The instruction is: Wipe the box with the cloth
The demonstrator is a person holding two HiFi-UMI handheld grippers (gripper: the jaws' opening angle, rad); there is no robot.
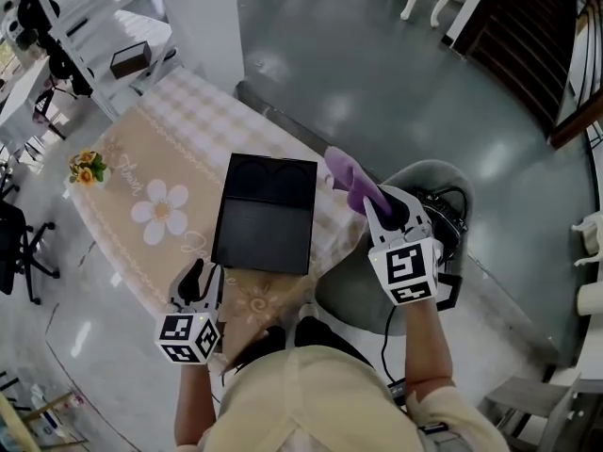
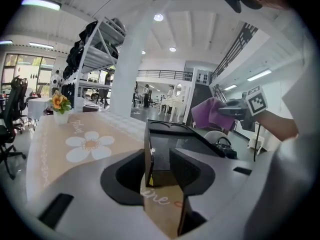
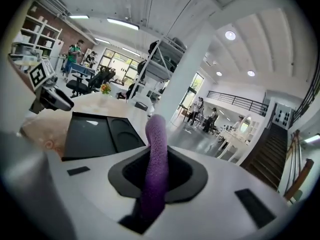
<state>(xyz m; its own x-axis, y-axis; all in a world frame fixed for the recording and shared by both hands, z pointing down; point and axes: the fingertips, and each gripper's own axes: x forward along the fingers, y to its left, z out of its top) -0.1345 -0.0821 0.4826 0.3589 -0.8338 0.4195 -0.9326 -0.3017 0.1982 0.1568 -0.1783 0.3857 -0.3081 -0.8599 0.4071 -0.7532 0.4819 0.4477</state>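
Note:
A flat black box (image 1: 267,219) lies on the beige flowered tablecloth (image 1: 141,158). My left gripper (image 1: 198,273) is at the box's near left corner. In the left gripper view that corner (image 2: 159,165) fills the gap between the jaws, which are shut on it. My right gripper (image 1: 377,205) hovers off the box's right side, past the table edge. It is shut on a purple cloth (image 1: 347,175), which sticks up and forward from its jaws (image 3: 156,154). The right gripper view has the box (image 3: 95,134) lower left of the cloth. The cloth (image 2: 210,113) is above the box's far right in the left gripper view.
A small pot of yellow flowers (image 1: 87,168) stands at the table's left end. A grey round chair (image 1: 452,179) with a black bag and cables (image 1: 445,213) sits below my right gripper. A white pillar (image 1: 203,17) and white shelving (image 1: 89,26) stand beyond the table.

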